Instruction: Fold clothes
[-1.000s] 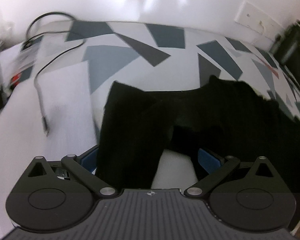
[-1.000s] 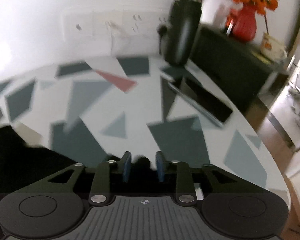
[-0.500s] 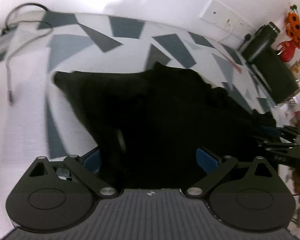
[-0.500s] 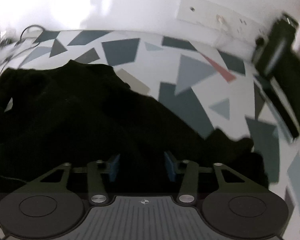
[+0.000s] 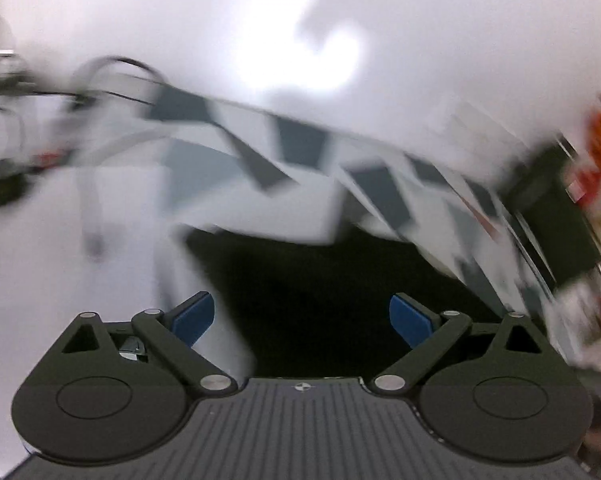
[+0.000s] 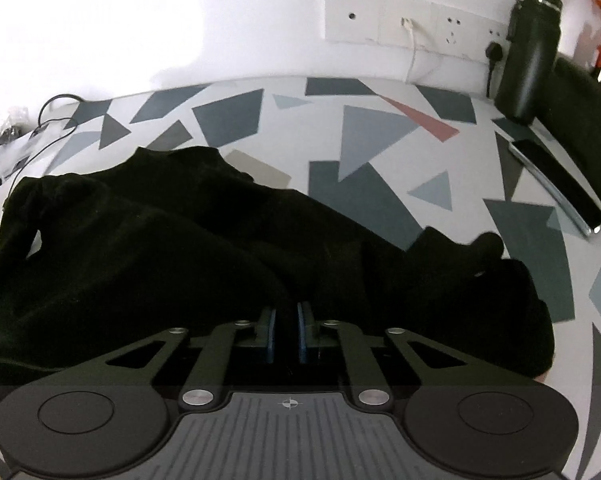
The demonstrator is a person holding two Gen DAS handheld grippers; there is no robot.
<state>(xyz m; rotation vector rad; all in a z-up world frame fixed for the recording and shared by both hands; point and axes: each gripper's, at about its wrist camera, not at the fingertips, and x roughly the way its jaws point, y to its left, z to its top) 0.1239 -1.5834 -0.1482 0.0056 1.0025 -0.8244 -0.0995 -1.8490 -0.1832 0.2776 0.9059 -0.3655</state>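
Black clothing (image 6: 188, 256) is seen spread in rumpled folds across the patterned tabletop (image 6: 380, 140). A fold of it is pinched between the narrowed blue pads of the right gripper (image 6: 286, 328). The left gripper (image 5: 302, 316) is held wide apart above the dark cloth (image 5: 320, 288), with nothing gripped, in a blurred view.

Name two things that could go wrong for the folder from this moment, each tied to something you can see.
1. The right gripper pinches only a narrow fold of the black garment; a tug might pull it free.
2. The phone and dark bottle sit near the cloth; a swung sleeve could knock them.
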